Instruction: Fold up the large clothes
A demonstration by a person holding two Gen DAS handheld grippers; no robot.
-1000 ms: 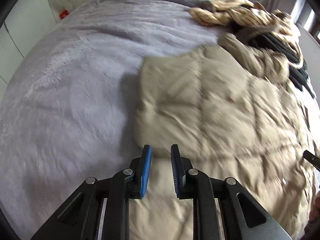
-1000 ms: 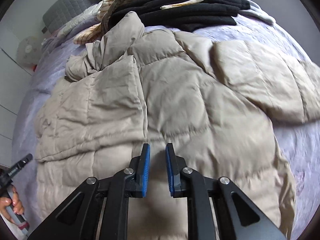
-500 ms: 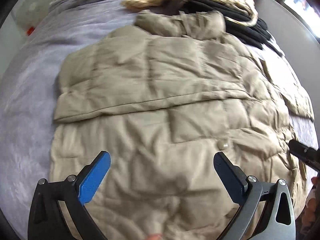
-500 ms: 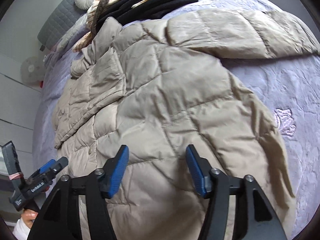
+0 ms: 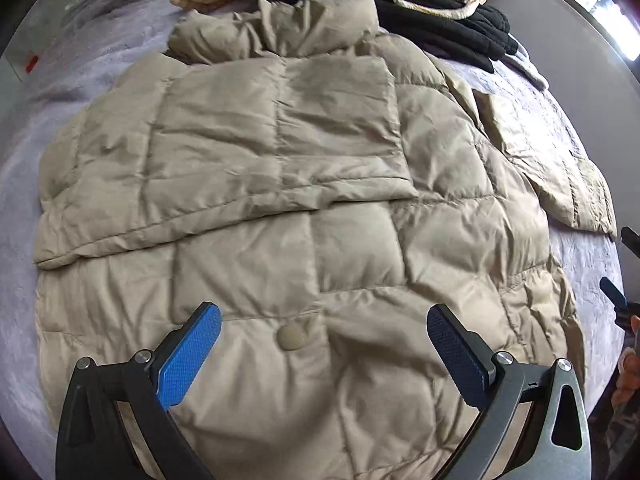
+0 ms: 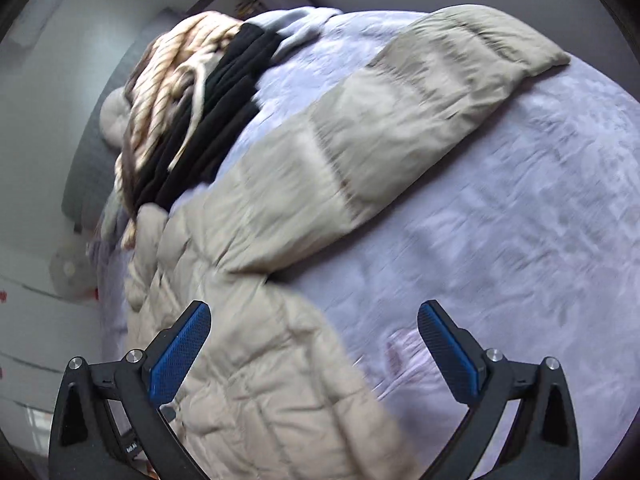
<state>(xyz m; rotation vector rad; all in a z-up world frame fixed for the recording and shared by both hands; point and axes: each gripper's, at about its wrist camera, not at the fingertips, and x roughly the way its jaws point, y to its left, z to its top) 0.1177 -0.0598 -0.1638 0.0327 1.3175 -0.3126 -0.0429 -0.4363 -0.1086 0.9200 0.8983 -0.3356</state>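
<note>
A large beige quilted puffer jacket (image 5: 300, 184) lies flat on a lilac bed cover (image 5: 48, 92), collar at the far end. Its left sleeve is folded across the chest. My left gripper (image 5: 324, 344) is wide open and empty, hovering over the jacket's lower front near a beige button (image 5: 291, 337). My right gripper (image 6: 314, 344) is wide open and empty above the jacket's right edge (image 6: 256, 360). The right sleeve (image 6: 400, 120) stretches out over the bed cover (image 6: 520, 260). The right gripper's tips also show at the left wrist view's right edge (image 5: 618, 300).
A pile of black and cream striped clothes (image 5: 420, 8) lies beyond the collar, also in the right wrist view (image 6: 192, 112). A grey headboard and a round cushion (image 6: 112, 120) are behind it. White wall and cupboards stand to the left.
Both grippers went from shut to wide open. The left one moved over the jacket's middle. The right one swung right, toward the outstretched sleeve.
</note>
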